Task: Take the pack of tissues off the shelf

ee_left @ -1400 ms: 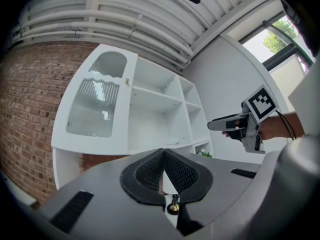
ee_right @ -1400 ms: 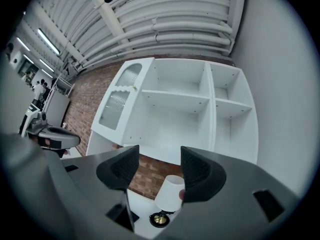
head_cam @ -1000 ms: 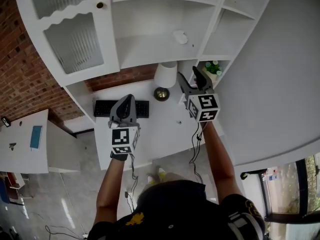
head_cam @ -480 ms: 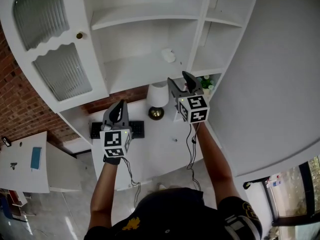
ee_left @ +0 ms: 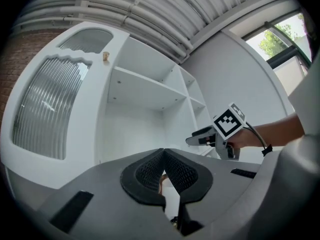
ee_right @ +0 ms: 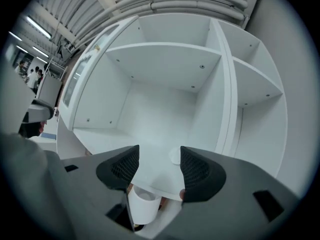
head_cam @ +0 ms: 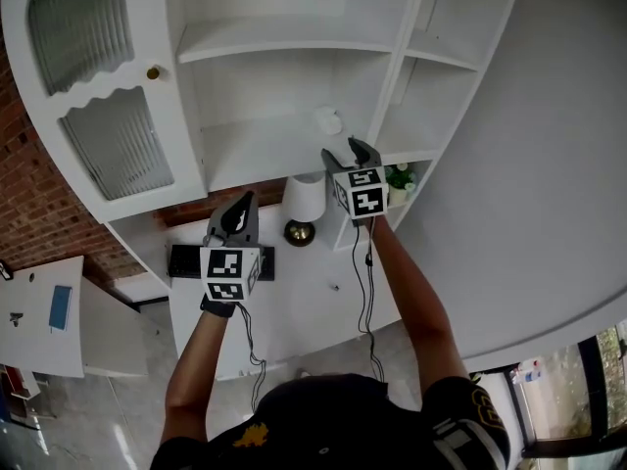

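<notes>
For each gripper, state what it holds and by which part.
Nothing is held. The right gripper is open, short of the pack of tissues on the shelf; the left gripper is shut on nothing.

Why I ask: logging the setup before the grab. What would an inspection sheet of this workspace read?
Surface: white shelf, otherwise bare.
Job's things: pack of tissues lies on that shelf, untouched.
Clutter: lamp, keyboard on the desk below; plant nearby.
Grippers: right hand-held gripper open, aimed at the pack; left hand-held gripper shut, empty, lower.
Cables: black leads hang along both forearms.
Surroundings: brick wall, ribbed-glass cabinet door.
</notes>
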Motion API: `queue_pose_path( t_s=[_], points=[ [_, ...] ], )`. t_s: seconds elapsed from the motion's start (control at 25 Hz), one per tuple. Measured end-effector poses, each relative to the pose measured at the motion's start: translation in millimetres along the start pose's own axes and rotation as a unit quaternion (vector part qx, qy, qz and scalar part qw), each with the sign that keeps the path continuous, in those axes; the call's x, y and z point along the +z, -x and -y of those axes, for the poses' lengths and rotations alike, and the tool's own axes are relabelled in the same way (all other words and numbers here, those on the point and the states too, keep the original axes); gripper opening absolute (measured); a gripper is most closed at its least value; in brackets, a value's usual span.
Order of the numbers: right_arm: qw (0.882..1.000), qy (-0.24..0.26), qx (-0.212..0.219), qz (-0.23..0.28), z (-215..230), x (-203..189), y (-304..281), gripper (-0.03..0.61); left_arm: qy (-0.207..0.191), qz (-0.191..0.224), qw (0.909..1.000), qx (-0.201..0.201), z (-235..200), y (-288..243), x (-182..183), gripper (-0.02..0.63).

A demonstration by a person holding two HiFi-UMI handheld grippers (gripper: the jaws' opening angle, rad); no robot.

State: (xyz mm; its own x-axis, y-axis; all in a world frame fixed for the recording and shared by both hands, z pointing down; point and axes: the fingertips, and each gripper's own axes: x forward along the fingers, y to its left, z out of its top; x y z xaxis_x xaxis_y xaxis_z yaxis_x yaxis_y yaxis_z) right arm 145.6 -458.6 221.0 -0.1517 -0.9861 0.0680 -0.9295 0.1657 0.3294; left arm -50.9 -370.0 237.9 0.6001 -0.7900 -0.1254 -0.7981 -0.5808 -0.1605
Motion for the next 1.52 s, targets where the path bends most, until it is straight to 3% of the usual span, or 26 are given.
queue_pose_path(
  t_s=[0.64, 0.92, 1.0, 1.2, 1.52],
  points=[
    [0.987, 0.005, -0.026, -0.155, 17.6, -25.2, -85.3, 0.232, 0.022, 0.009, 0.9997, 0.003, -9.7, -3.9, -10.6, 0.018],
    [0.984, 0.067, -0.032, -0.162, 15.7, -14.0, -113.5, 0.232, 0.031, 0.005, 0.9995, 0.009, -18.8, -15.9, -11.8, 0.018],
    [0.982, 0.055, -0.036, -0.178, 17.6, -20.6, -120.6, 0.232, 0.033, 0.002, 0.9994, 0.008, -18.4, -21.8, -11.2, 0.018],
    [0.973, -0.030, -0.045, -0.225, 26.8, -46.5, -133.8, 0.232, 0.039, 0.002, 0.9992, 0.002, -11.9, -34.6, -8.1, 0.018],
    [0.968, -0.068, -0.042, -0.238, 34.3, -50.5, -148.4, 0.232, 0.036, -0.005, 0.9992, -0.013, 7.3, -44.5, -12.2, 0.018]
  ],
)
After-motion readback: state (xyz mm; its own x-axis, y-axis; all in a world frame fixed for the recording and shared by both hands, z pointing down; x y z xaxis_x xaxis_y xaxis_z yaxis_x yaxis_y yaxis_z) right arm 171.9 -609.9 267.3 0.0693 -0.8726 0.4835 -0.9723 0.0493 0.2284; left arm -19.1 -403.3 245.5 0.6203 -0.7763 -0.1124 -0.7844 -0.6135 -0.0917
